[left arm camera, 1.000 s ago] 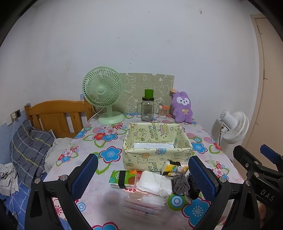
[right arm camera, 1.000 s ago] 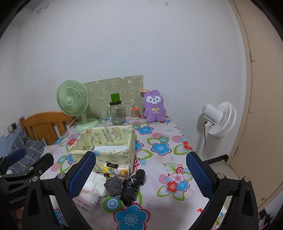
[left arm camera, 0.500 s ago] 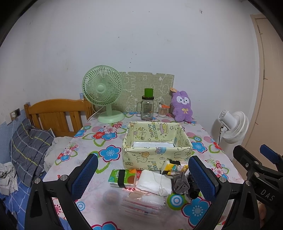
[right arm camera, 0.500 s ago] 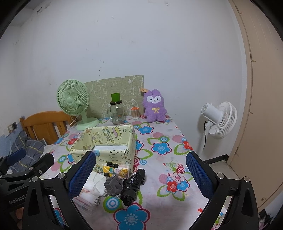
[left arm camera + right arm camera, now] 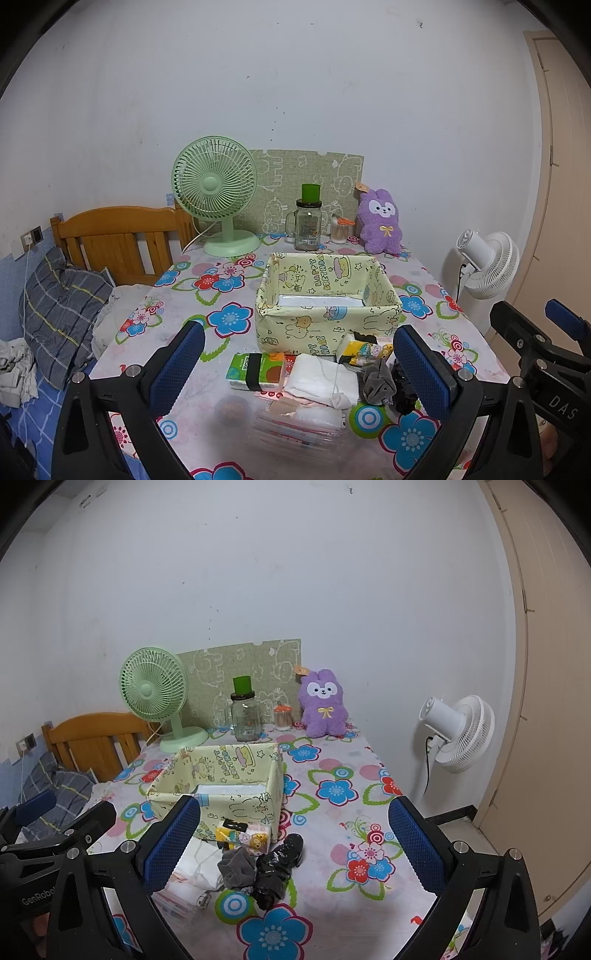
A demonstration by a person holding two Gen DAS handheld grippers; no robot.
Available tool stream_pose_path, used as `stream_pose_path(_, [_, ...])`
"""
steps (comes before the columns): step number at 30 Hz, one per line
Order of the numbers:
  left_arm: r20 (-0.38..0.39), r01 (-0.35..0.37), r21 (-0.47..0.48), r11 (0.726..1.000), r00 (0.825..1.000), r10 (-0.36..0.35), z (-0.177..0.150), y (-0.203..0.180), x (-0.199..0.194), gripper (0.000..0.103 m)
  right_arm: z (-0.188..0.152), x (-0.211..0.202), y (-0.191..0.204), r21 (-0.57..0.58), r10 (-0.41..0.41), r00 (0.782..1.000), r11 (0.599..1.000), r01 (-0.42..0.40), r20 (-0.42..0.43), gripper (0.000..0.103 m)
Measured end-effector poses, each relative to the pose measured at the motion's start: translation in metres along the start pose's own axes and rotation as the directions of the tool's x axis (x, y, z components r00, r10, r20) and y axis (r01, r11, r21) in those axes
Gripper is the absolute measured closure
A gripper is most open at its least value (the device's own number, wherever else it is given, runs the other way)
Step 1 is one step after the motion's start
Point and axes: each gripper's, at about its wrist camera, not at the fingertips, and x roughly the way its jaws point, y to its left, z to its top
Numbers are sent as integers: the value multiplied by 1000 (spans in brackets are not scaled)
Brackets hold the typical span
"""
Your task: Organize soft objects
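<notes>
Soft items lie heaped on the surface (image 5: 177, 295) just in front of the fabric box (image 5: 327, 295): a folded white cloth (image 5: 323, 380) with a trailing string, a crumpled grey sock (image 5: 376, 382), a wrinkled black bundle (image 5: 279, 864), and a green tissue pack (image 5: 255, 371) banded in black. A small cartoon-print packet (image 5: 243, 838) leans against the box front. Clear zip bags (image 5: 299, 424) sit nearest the cameras. The box is floppy-walled, pale yellow, printed, and holds 1 flat white item; likely the destination, so the pile is staged beside it. Left gripper (image 5: 299, 369) hovers above the pile, jaws wide, holding nothing. Right gripper (image 5: 293, 843) likewise wide and unloaded, over the sock and black bundle. Nothing sorted yet, by my judgement.
</notes>
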Motion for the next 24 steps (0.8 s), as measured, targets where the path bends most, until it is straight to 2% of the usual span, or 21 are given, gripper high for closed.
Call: stream_pose_path(24, [-1,5,5,1000,1000,-5,0,-1,0,0,1,-2,0,0,2,1000,1000,-2,0,0])
